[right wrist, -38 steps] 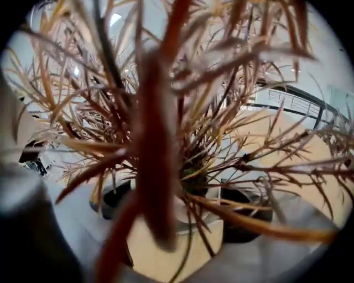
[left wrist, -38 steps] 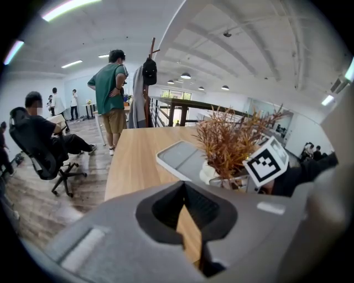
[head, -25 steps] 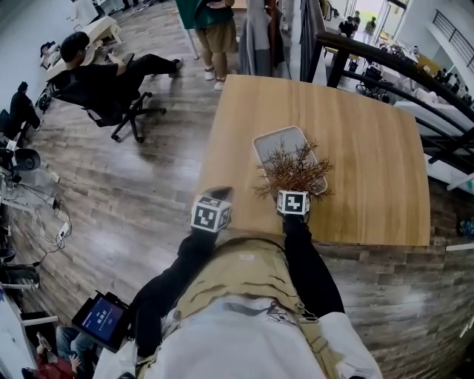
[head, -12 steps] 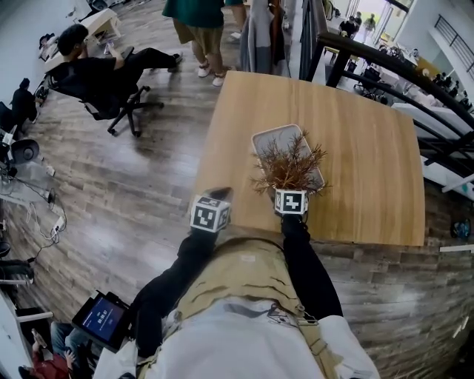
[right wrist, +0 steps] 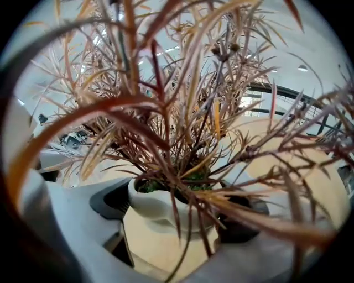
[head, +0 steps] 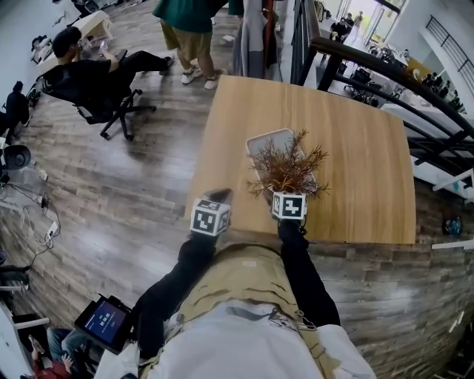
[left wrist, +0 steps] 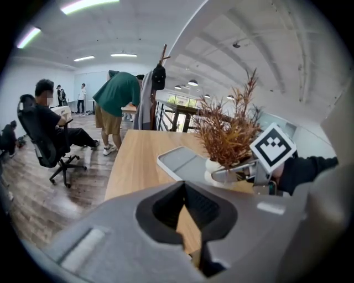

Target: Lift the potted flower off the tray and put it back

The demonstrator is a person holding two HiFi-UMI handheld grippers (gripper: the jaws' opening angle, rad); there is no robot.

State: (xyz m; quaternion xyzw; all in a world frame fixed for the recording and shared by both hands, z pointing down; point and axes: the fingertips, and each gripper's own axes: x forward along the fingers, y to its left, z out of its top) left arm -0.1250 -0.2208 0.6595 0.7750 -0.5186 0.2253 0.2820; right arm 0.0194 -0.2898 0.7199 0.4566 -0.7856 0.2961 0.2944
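Gripping side: the right gripper (right wrist: 177, 214) has its jaws closed on the white pot (right wrist: 155, 203) of the potted flower (head: 287, 167), one jaw on each side of the pot.
Potted flower: upright, with rust-brown spiky foliage that spreads across the right gripper view and a little green at the pot's mouth.
Flower's place: over the near end of the grey tray (head: 264, 142), the end towards the person. Whether the pot's base touches the tray cannot be told.
Tray: rectangular, lying flat on the wooden table (head: 355, 141), turned at an angle to the table's edges.
Left gripper (left wrist: 185, 190): jaws drawn together to a narrow slit with nothing between them. It is held off the table's near left corner, apart from the plant, with its marker cube facing up.
Room: a seated person (head: 81, 70) in an office chair (head: 111, 111) and a standing person (head: 185, 18) in a green top, both beyond the table's far left, on a plank floor (head: 126, 192).
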